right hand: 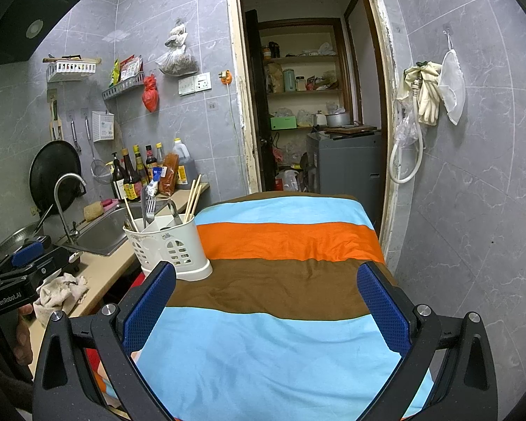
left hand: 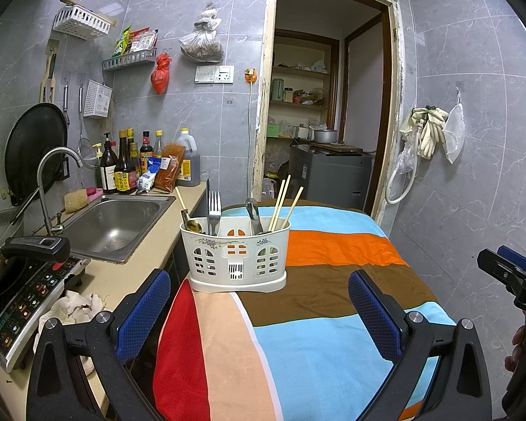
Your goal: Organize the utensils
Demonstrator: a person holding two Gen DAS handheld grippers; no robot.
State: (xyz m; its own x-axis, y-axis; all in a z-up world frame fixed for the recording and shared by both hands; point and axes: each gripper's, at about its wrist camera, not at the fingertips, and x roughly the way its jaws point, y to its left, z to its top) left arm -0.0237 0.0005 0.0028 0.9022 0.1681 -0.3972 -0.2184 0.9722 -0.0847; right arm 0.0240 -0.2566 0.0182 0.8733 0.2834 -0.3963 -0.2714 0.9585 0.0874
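Utensil holder (left hand: 235, 256) on striped cloth (left hand: 298, 315), holding fork (left hand: 214, 210), spoon (left hand: 193, 224), chopsticks (left hand: 280, 203): light, stiff, slippery; grasp upper handles. Left gripper (left hand: 259, 312) and right gripper (right hand: 266, 310) gape wide, empty.

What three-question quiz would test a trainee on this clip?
1. True or false: the left gripper is open and empty.
2. Which stands in the caddy beside the fork: A knife, B chopsticks, C whisk?
3. What lies left of the striped cloth?

Key: 1 true. 2 B. 3 the sink.
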